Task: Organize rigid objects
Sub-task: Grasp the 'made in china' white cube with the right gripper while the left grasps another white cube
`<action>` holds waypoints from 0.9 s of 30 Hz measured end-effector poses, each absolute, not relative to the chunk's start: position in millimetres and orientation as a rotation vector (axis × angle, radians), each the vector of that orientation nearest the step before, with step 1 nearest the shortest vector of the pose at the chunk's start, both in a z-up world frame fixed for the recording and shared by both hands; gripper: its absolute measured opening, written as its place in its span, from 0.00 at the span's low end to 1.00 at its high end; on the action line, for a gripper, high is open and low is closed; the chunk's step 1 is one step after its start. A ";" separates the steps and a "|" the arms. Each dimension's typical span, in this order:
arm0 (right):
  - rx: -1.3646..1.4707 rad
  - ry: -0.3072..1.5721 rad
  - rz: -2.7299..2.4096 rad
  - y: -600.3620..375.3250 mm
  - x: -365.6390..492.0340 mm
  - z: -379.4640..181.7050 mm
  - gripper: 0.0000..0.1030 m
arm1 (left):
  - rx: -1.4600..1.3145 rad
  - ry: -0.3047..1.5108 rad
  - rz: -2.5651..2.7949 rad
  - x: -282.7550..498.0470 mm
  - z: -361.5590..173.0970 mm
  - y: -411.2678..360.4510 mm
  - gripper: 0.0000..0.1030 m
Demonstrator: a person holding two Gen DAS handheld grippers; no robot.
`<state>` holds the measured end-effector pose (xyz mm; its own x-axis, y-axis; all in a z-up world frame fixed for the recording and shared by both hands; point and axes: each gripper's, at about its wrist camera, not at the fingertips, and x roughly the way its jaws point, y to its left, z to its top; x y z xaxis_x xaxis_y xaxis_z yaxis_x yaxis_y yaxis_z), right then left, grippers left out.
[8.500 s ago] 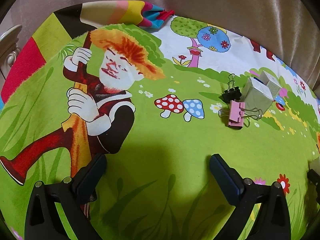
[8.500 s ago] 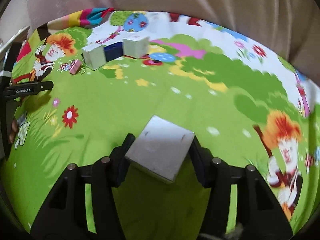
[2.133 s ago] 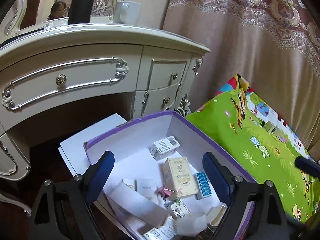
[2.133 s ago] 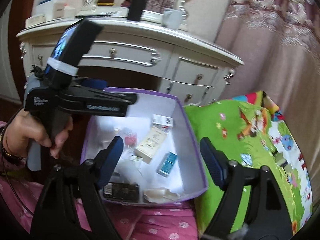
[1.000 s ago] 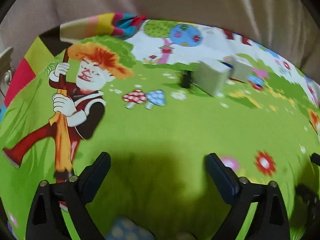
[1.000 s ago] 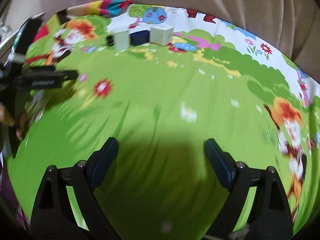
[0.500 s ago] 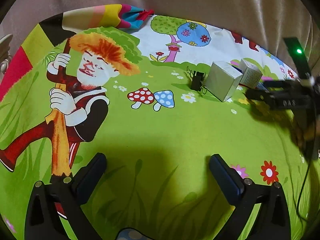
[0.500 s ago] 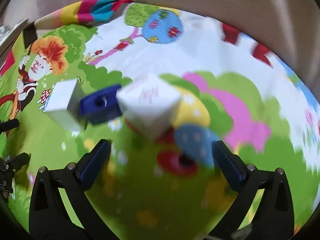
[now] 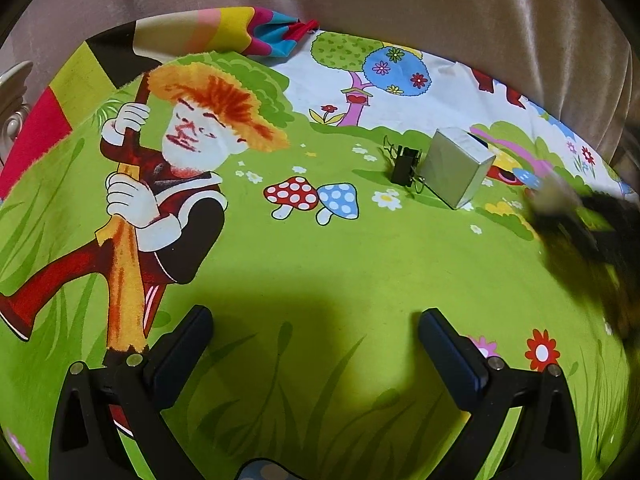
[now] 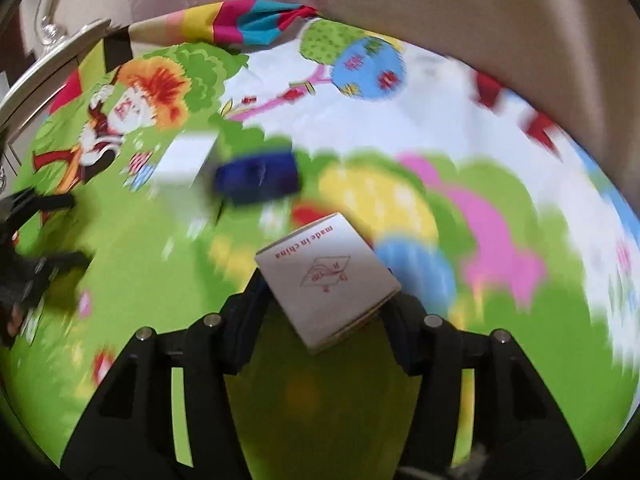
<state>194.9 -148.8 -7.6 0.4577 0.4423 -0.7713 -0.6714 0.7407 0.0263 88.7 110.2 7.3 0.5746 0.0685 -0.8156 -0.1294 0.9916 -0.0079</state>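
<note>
My right gripper [image 10: 326, 312] is shut on a white cardboard box [image 10: 328, 276] printed "made in china" and holds it above the cartoon sheet. Behind it lie a dark blue box [image 10: 258, 178] and a silver box [image 10: 184, 160], both blurred. In the left wrist view the silver box [image 9: 456, 168] lies at the far right with a black binder clip [image 9: 404, 166] against its left side. My left gripper [image 9: 316, 344] is open and empty, low over the green sheet, well short of the clip. The right gripper shows as a dark blur in the left wrist view [image 9: 592, 232].
The colourful cartoon bedsheet [image 9: 320, 256] covers the surface. A beige curtain [image 9: 360, 4] hangs behind it. The edge of a white dresser [image 10: 44, 64] stands at the far left. The left gripper appears at the left edge of the right wrist view [image 10: 28, 240].
My right gripper has closed on the white box and lifted it off the sheet, away from the blue box. My left gripper has barely moved.
</note>
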 end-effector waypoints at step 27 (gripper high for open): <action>-0.224 0.877 0.494 -224.8 105.0 -10.7 0.59 | -0.038 0.969 0.035 194.6 -20.7 -4.2 0.49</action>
